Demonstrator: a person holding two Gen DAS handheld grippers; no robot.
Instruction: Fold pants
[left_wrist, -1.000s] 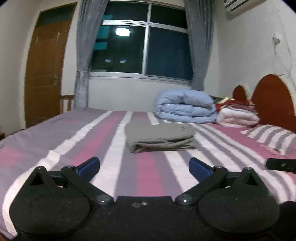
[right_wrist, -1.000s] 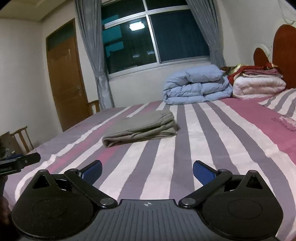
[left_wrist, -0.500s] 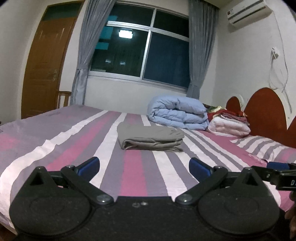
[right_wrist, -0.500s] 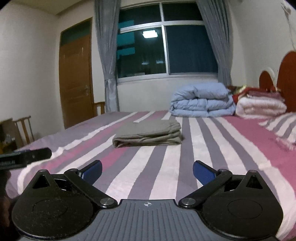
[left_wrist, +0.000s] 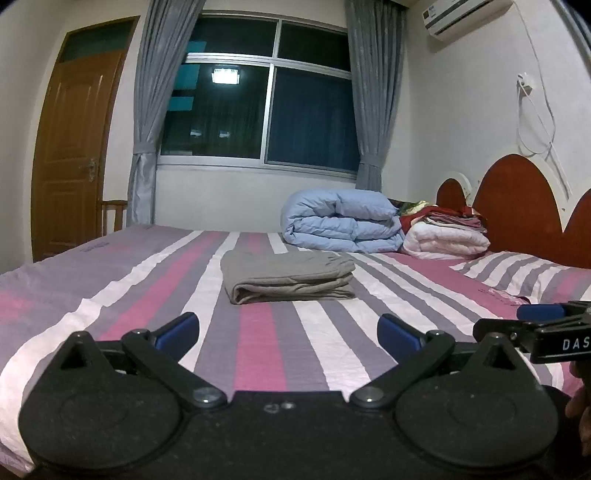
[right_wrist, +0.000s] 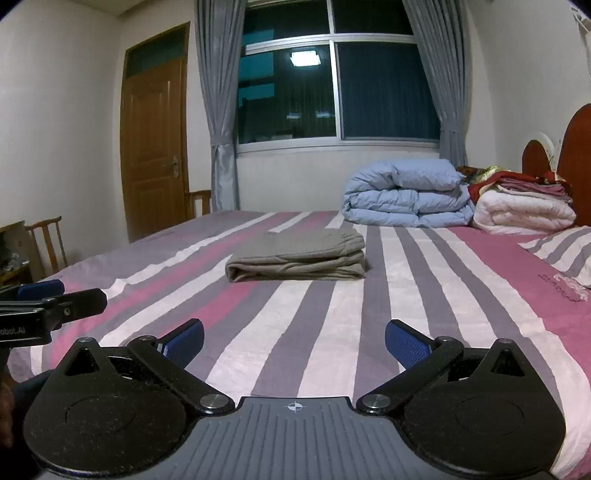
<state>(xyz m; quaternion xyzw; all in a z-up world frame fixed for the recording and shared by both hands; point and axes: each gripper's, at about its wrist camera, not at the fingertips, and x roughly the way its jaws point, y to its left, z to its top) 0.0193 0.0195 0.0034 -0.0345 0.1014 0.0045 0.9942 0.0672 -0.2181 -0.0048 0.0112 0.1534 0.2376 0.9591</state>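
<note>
On the striped bed (left_wrist: 110, 295), gray pants (left_wrist: 288, 275) lie folded mid-mattress, well ahead of both claws. Left claw (left_wrist: 288, 332) spread wide, holding nothing; right claw (right_wrist: 294, 338) likewise. Blue quilt (right_wrist: 406, 197) sits beyond the pants, apart.

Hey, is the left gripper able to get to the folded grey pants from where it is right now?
Probably yes. The left gripper is open and empty, and only bare striped bedsheet lies between it and the grey pants. The blue duvet sits behind them, out of the path.
</note>
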